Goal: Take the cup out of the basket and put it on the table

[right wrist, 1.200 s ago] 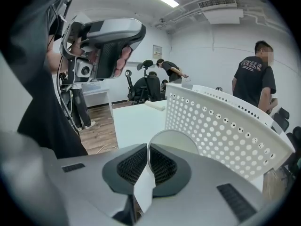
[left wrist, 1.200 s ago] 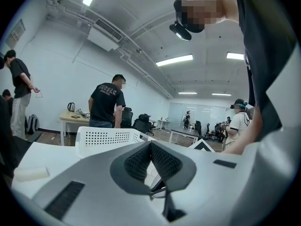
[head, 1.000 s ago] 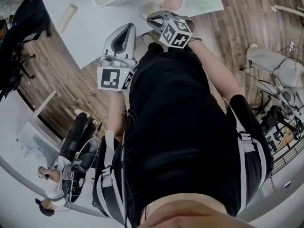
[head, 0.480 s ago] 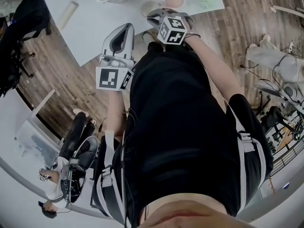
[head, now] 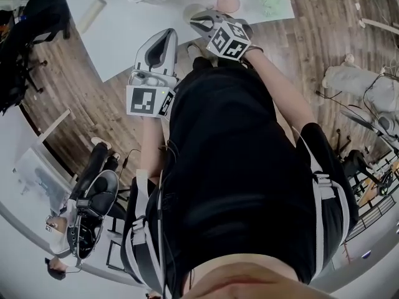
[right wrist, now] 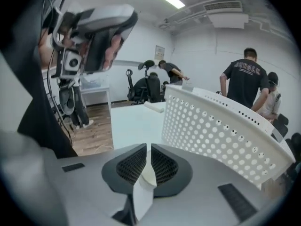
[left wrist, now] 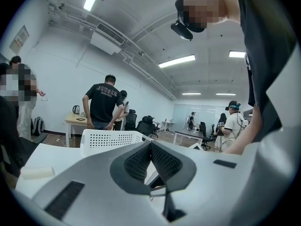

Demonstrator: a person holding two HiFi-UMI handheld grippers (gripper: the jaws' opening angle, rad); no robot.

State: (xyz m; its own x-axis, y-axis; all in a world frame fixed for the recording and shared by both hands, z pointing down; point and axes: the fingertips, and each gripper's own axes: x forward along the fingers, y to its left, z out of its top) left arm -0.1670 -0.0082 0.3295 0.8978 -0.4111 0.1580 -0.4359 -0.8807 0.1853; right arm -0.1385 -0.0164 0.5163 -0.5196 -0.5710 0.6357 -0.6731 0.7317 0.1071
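At an office's white table (head: pixel 124 30), left hand-held gripper (left wrist: pixel 150 147) is closed empty; right hand-held gripper (right wrist: pixel 146 149), just loosening, pinches the cup (right wrist: pixel 143 194).

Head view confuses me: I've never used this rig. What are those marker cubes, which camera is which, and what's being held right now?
No robot here: a person holds two handheld grippers; the marker cubes are part of them. The head view looks steeply down from the person's head; each gripper view looks along that gripper's jaws. The left gripper is shut and empty. The right gripper pinches the white cup by its wall, jaws just eased wider. The perforated basket stands on the white table.
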